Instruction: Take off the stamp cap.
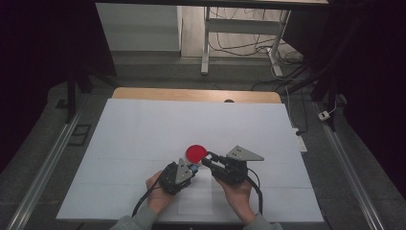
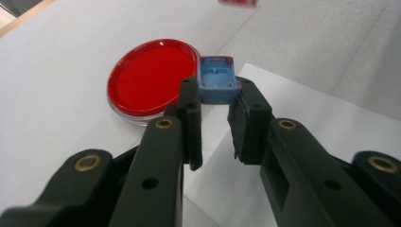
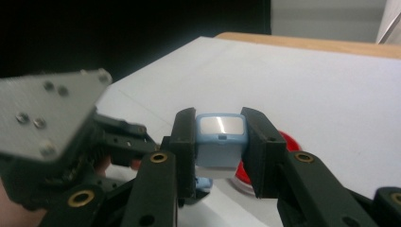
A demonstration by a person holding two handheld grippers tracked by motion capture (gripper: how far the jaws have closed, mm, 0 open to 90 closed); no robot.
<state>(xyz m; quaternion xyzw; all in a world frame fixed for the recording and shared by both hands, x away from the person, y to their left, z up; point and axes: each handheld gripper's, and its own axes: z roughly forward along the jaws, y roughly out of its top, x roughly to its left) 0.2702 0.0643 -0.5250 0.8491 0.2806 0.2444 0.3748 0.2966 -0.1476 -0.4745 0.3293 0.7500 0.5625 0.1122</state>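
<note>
A red round dish point(image 1: 195, 153) lies flat on the white table point(image 1: 143, 129). My left gripper point(image 1: 193, 169) sits just in front of it, shut on a small blue hollow case half point(image 2: 216, 80) that is pinched at the fingertips, its open side toward the camera. In the left gripper view the red dish point(image 2: 151, 78) lies beside that piece. My right gripper point(image 1: 207, 158) comes in from the right, shut on a light blue cap with a glossy white face point(image 3: 221, 142). The left gripper's grey plate point(image 3: 45, 116) is close at its left, and the red dish point(image 3: 286, 142) peeks out behind the right jaw.
A white paper sheet point(image 2: 307, 118) lies under the grippers near the table's front edge. A wooden strip point(image 1: 196, 94) runs along the far edge. Beyond it are desk legs and cables point(image 1: 268, 48) on the floor. Dark curtains flank both sides.
</note>
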